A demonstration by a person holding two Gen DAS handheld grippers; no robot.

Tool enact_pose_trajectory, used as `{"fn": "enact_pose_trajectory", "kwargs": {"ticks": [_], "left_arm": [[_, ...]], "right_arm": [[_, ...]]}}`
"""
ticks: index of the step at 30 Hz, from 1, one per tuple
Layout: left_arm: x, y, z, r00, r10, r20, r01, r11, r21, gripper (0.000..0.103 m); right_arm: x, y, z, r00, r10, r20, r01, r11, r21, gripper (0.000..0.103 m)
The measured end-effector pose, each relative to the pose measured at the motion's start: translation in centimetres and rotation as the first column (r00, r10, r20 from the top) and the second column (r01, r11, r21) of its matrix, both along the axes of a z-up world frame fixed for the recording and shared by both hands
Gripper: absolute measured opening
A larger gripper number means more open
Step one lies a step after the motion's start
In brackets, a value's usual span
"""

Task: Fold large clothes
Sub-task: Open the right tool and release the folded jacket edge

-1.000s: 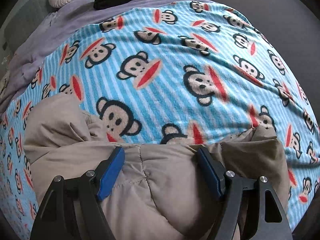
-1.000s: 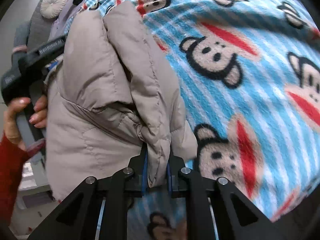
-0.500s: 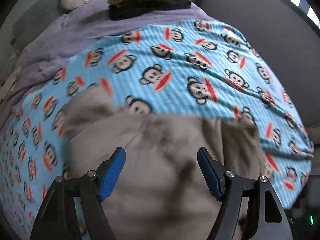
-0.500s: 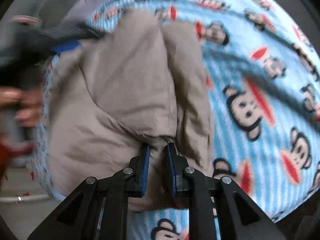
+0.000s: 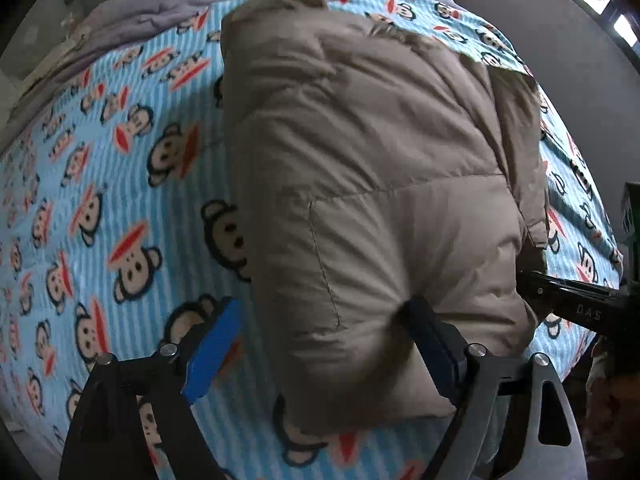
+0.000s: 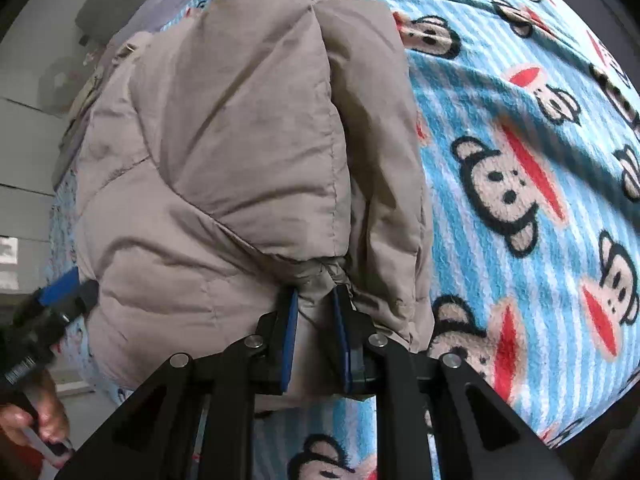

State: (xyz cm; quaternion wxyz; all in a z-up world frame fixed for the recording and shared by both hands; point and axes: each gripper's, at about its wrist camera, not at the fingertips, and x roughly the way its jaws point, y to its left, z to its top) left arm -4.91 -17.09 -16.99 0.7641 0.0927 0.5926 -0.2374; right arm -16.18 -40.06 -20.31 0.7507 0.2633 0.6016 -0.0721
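Your left gripper (image 5: 320,340) has swung along the puffy beige quilted jacket (image 5: 360,160), jaws just widened — gaping; your right gripper (image 6: 316,312) pinches its bunched edge, monkey-print blue striped blanket (image 6: 520,120) beneath.

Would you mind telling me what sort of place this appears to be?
Probably a bedroom: a monkey-print blanket covers what looks like a bed, with purple bedding at its far end and a padded beige jacket lying on top.

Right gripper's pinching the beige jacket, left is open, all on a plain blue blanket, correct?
Not plain: the blanket is blue-striped with monkey faces, per the right wrist view. The right gripper does pinch the jacket, and the left gripper is open.
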Motion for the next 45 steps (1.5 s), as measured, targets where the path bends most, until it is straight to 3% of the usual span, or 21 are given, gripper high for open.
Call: {"fn": "enact_pose_trajectory", "kwargs": {"ticks": [6, 16, 20, 24, 28, 30, 31, 38, 42, 45], "left_arm": [[0.6, 1.3, 1.4, 1.0, 0.003, -0.023, -0.004, 0.999, -0.032, 0.086], [0.5, 4.6, 3.0, 0.998, 0.002, -0.057, -0.006, 0.997, -0.073, 0.086], [0.3, 5.9, 3.4, 0.998, -0.014, -0.053, 0.01, 0.997, -0.081, 0.086], [-0.1, 6.8, 3.7, 0.999, -0.03, -0.046, 0.025, 0.995, -0.096, 0.086], [-0.4, 7.9, 3.9, 0.999, -0.005, -0.035, 0.001, 0.995, -0.097, 0.086], [-0.3, 8.2, 4.1, 0.999, 0.008, -0.033, -0.011, 0.994, -0.105, 0.101], [-0.2, 8.3, 4.2, 0.999, 0.019, -0.026, -0.022, 0.994, -0.104, 0.103], [1.0, 7.9, 4.2, 0.996, 0.079, -0.047, -0.082, 0.994, -0.075, 0.103], [1.9, 6.8, 4.3, 0.993, 0.107, -0.052, -0.11, 0.993, -0.051, 0.103], [2.6, 6.0, 4.2, 0.991, 0.129, -0.045, -0.131, 0.991, -0.029, 0.103]], "right_arm": [[-0.3, 0.6, 1.6, 0.998, -0.053, -0.015, 0.052, 0.998, -0.019, 0.02], [-3.3, 2.5, 5.1, 0.985, -0.169, 0.033, 0.17, 0.985, -0.033, 0.021], [-5.2, 4.0, 5.8, 0.978, -0.205, 0.042, 0.206, 0.978, -0.04, 0.037], [-6.2, 5.4, 6.4, 0.976, -0.213, 0.046, 0.215, 0.976, -0.04, 0.037], [-6.5, 6.6, 6.7, 0.976, -0.214, 0.044, 0.216, 0.976, -0.036, 0.045], [-6.3, 6.9, 6.8, 0.978, -0.203, 0.041, 0.205, 0.978, -0.035, 0.045], [-6.1, 6.9, 6.9, 0.979, -0.199, 0.041, 0.2, 0.979, -0.035, 0.045], [-3.7, 5.2, 8.6, 0.989, -0.132, 0.059, 0.134, 0.99, -0.035, 0.054], [-1.8, 3.4, 9.4, 0.993, -0.094, 0.075, 0.098, 0.994, -0.041, 0.066], [-0.2, 1.7, 9.5, 0.993, -0.072, 0.095, 0.075, 0.997, -0.022, 0.085]]}}
